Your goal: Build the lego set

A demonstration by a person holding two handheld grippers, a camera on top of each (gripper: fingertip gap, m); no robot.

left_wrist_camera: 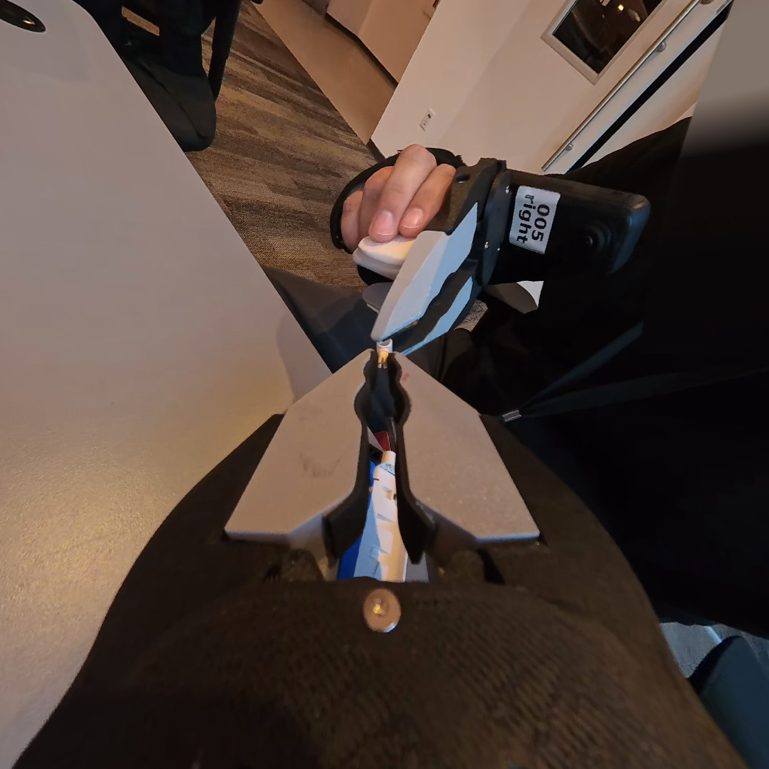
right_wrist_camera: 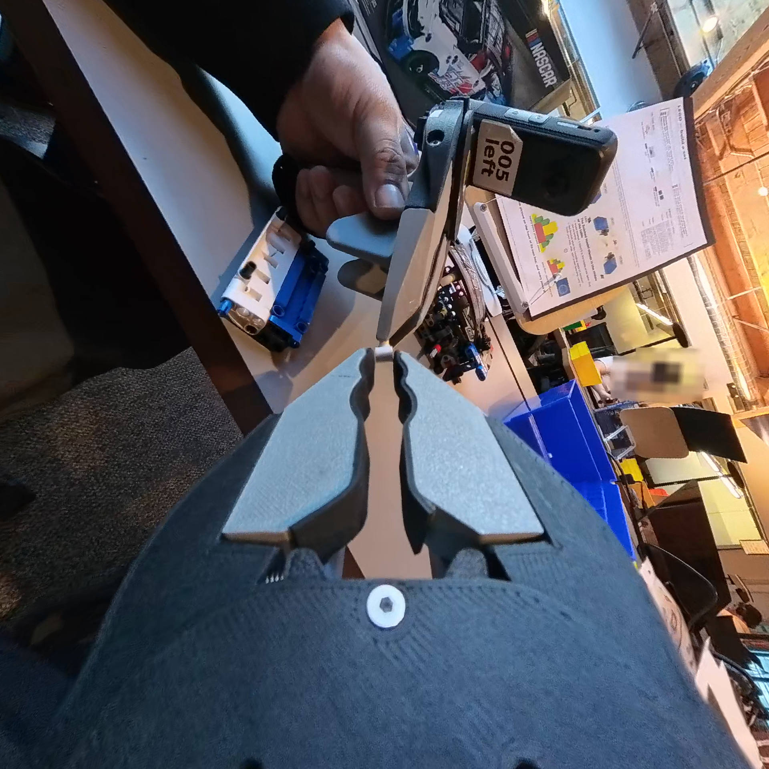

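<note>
My left gripper (left_wrist_camera: 383,357) is shut on a small tan and dark pin (left_wrist_camera: 381,361) at its tips. My right gripper (right_wrist_camera: 383,353) is shut on a small white piece (right_wrist_camera: 383,356). The two grippers meet tip to tip just off the table edge, with the white piece (left_wrist_camera: 385,345) against the pin's end. The right gripper (left_wrist_camera: 391,335) comes in from the upper right in the left wrist view. The left gripper (right_wrist_camera: 385,338) comes down from above in the right wrist view. A white and blue lego assembly (right_wrist_camera: 272,287) lies on the table and shows through the left fingers' gap (left_wrist_camera: 385,520).
The pale table (left_wrist_camera: 104,291) has its dark edge (right_wrist_camera: 166,233) close by. On it are a black lego chassis (right_wrist_camera: 453,333), the set's box (right_wrist_camera: 457,54) and an instruction sheet on a stand (right_wrist_camera: 624,216). A blue bin (right_wrist_camera: 561,437) and yellow bricks (right_wrist_camera: 584,366) sit beyond. The tips of both grippers are at nearly the same place.
</note>
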